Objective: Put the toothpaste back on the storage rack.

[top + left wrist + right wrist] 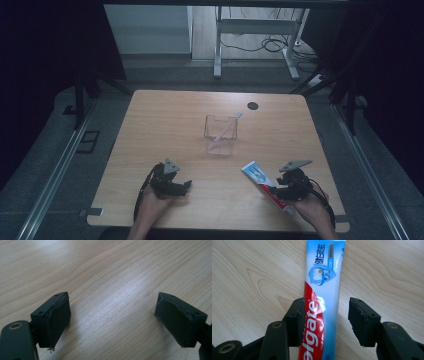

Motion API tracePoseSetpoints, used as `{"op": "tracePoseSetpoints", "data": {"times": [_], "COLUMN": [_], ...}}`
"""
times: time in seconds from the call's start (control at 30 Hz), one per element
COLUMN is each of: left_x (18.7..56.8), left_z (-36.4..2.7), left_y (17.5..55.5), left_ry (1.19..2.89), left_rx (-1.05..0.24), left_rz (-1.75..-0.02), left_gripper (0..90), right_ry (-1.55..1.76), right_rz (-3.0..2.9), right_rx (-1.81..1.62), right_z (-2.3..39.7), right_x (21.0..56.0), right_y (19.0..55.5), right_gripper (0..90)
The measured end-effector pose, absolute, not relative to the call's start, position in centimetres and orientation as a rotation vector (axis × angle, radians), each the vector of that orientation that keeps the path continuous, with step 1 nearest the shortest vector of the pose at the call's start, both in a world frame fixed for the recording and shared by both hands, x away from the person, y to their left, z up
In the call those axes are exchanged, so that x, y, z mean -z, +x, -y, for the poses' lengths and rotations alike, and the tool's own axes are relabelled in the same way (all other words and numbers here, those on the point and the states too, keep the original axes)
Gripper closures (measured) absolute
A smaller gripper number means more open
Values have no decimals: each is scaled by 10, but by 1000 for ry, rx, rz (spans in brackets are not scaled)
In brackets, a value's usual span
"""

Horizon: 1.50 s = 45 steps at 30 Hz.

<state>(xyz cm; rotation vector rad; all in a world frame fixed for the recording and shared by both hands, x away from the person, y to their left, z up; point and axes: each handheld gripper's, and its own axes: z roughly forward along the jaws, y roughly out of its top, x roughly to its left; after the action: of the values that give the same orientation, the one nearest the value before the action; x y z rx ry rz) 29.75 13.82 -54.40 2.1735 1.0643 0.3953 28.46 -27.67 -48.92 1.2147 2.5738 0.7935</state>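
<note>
1. Right gripper [325,322]: fingers released, spread either side of the toothpaste tube [323,297]. One pad sits right at the tube's edge, the other stands clear, so no squeeze.
2. The tube lies flat on the wooden surface [165,125] at about 5 o'clock, pointing up toward 11.
3. Left gripper [112,322]: fingers wide apart, just bare wood between them, parked at roughly 7 o'clock.
4. Clear plastic cup [220,136] with a toothbrush [226,129] leaning inside stands mid-surface, well apart from both.
</note>
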Motion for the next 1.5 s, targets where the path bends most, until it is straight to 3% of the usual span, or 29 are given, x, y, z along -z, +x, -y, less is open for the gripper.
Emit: {"op": "tracePoseSetpoints", "data": {"times": [0.7, 1.1, 1.27, 1.5], "left_x": [544, 544, 544, 544], "left_z": [-138, -138, -138, -138], "left_y": [298, 298, 298, 297], "left_ry": [2174, 2174, 2174, 2173], "left_rx": [-395, -395, -395, -394], "left_rz": [-1064, -1064, -1064, -1065], "left_gripper": [133, 133, 133, 133], "right_ry": [1253, 1242, 1240, 1228], "right_rz": [-2645, -2696, -2715, -2723], "right_rx": [-682, -578, -530, -494], "right_z": [260, 252, 248, 246], "right_x": [506, 507, 505, 498], "right_y": [300, 305, 308, 308], "right_gripper": [427, 462, 501, 675]}}
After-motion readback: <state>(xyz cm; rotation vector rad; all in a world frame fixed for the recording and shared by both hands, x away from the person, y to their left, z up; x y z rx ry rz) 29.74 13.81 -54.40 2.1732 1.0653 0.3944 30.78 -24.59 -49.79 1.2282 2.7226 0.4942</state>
